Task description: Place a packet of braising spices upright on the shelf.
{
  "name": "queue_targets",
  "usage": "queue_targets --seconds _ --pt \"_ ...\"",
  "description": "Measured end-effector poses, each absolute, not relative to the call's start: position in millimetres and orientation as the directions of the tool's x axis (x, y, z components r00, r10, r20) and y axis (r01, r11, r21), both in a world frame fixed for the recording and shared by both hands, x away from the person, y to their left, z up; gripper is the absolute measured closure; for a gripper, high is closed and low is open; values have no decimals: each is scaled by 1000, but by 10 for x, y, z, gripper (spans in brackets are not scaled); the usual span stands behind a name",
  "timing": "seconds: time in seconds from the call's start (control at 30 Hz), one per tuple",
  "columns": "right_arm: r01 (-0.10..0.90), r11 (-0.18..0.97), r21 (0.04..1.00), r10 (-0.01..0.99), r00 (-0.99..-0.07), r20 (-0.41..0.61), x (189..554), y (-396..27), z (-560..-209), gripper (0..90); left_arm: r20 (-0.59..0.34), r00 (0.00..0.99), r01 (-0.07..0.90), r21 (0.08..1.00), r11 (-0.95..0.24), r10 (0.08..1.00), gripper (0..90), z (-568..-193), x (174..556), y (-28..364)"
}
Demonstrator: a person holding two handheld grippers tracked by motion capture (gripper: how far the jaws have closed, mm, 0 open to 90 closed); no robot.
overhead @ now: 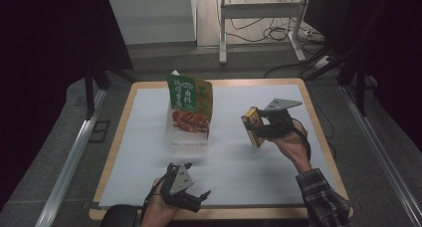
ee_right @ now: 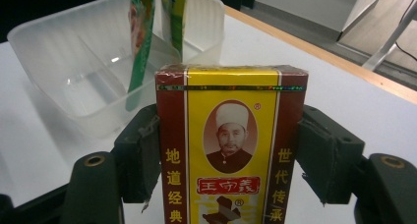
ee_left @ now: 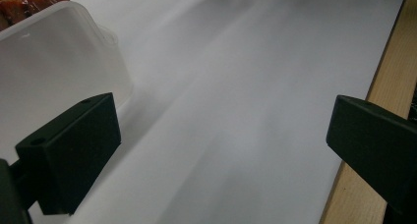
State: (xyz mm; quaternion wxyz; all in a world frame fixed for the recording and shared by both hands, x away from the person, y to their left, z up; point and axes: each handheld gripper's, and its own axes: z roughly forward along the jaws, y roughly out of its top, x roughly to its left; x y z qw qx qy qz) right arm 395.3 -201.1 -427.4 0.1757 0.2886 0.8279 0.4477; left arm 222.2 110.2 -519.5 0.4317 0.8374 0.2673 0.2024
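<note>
High view, box clamped, bin apart

Clamped between the black jaws of the right gripper, the small rectangular cardboard box is yellow down its middle with dark red side bands, gold characters and an oval portrait. Beyond it, the clear, milky plastic tub holds a green foil pouch printed with red-brown food. Beneath the left gripper lies white sheet edged by the pale wooden table.
</note>
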Motion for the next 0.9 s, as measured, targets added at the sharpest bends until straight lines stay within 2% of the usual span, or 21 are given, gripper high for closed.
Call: queue_targets --seconds 0.9 --pt "212 385 898 549 -835 -38 3928 -1569 -4118 320 108 777 268 835 -481 621 0 -5194 2221 1108"
